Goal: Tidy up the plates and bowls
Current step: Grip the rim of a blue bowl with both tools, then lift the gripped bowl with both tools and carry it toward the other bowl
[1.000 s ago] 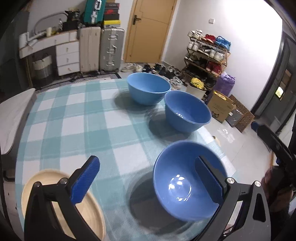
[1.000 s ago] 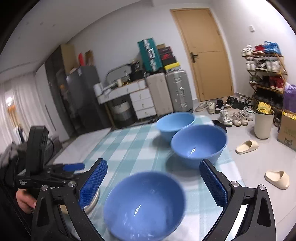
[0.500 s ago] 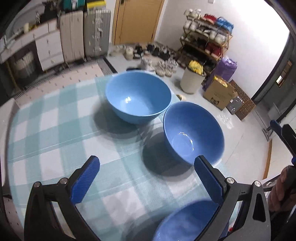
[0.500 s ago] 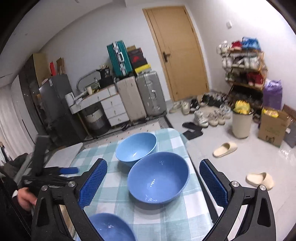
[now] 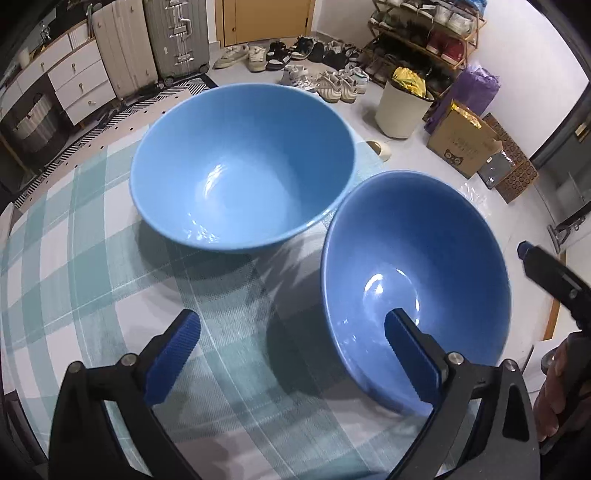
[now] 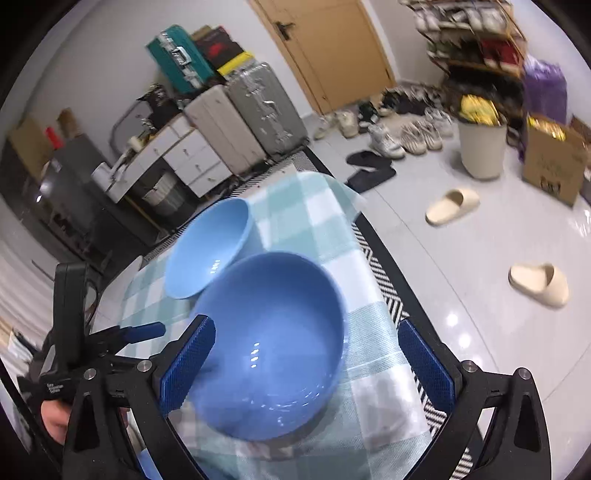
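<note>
Now both open hand-held grippers (image 5: 291, 354) (image 6: 306, 360) hover over two blue bowls (image 5: 413, 273) (image 5: 240, 166).

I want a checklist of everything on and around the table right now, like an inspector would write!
Surface: checked tablecloth, teal and white, covers the table.
Job's things: lighter blue bowl and darker blue bowl, both upright and empty, rims close together.
Clutter: nothing seen on the cloth.
Grippers: left gripper open, one finger over the darker bowl; right gripper open, darker bowl between its fingers, nothing held.
Cables: nothing seen.
Surroundings: suitcases, shoe rack, bin, slippers, door.
</note>
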`<state>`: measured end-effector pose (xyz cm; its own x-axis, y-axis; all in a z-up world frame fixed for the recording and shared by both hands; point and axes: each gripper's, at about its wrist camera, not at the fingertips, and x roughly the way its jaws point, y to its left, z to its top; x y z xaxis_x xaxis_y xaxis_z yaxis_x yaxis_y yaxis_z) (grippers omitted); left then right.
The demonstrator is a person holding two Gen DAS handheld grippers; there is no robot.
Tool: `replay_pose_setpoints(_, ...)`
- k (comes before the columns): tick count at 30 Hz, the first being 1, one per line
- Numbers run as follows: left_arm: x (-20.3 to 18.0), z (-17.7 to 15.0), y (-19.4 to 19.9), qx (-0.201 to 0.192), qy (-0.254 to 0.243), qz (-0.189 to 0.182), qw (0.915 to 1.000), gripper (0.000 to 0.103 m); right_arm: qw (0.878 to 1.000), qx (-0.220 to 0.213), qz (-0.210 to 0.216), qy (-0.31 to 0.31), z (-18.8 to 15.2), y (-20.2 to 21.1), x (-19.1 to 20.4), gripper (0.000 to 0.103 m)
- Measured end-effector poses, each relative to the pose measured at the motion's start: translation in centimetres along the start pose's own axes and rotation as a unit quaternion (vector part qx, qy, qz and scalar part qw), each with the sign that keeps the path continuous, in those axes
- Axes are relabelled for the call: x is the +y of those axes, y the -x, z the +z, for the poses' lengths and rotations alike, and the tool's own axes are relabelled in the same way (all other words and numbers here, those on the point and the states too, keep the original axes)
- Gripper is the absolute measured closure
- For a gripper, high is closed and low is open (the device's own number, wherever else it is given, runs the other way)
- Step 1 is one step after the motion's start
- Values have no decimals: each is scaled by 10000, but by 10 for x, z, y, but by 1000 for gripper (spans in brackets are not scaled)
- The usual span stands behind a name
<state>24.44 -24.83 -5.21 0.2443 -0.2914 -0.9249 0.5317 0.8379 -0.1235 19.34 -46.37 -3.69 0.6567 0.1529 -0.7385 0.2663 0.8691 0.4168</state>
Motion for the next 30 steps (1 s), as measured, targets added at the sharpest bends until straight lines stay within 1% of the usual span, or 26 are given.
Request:
replay_pose_setpoints(2,-2,3,-5,80,-50,31,10000,13,10000,80,-54,-11,-2,-10,-5,1)
replay_pose_setpoints(5,-8,4,-12,176,-220,71,9996,18,9997,167,-150,10,-8,-21,-8,5)
replay_pose_setpoints(6,-9,3,-14,190,-259,78,9995,25,9997,223,-105,-5,-8,-25,-10,7)
replay_pose_setpoints(8,-10,4,-17,263,-285,30,9992,33,9995,319,-45,-19,-11,-30,-12,19)
replay_pose_setpoints(9,-10,4,-19,295,-259,-21,9992,43,9992,389,-50,-17,-11,-34,-13,22)
replay_pose_setpoints(10,-9,4,-20,324,-246,-39,9992,50,9991,422,-56,-8,-12,-36,-14,25)
replay_pose_setpoints(11,-10,3,-22,362,-251,-50,9990,53,9990,447,-47,14,-13,-36,-13,27)
replay_pose_setpoints(13,-10,3,-22,341,-273,-144,9989,70,9988,473,-62,54,-15,-38,-11,28)
replay_pose_setpoints(15,-13,3,-23,351,-308,-242,9986,79,9989,466,-61,46,-16,-38,-11,32)
replay_pose_setpoints(17,-14,3,-22,350,-314,-244,9986,79,9986,530,-67,67,-16,-40,-10,45)
replay_pose_setpoints(18,-14,3,-22,356,-311,-245,9986,80,9983,574,-71,86,-17,-42,-9,48)
replay_pose_setpoints(20,-14,3,-21,378,-308,-279,9984,80,9976,669,-95,158,-21,-44,-6,58)
replay_pose_setpoints(21,-15,3,-20,379,-307,-301,9984,80,9974,686,-91,184,-22,-44,-4,61)
replay_pose_setpoints(23,-15,3,-18,373,-308,-310,9983,80,9968,745,-117,267,-24,-46,-1,71)
replay_pose_setpoints(25,-14,2,-15,316,-285,-295,9987,80,9964,752,-172,347,-26,-45,2,75)
replay_pose_setpoints(30,-9,-1,-12,290,-226,-310,9988,80,9950,754,-364,545,-30,-44,9,80)
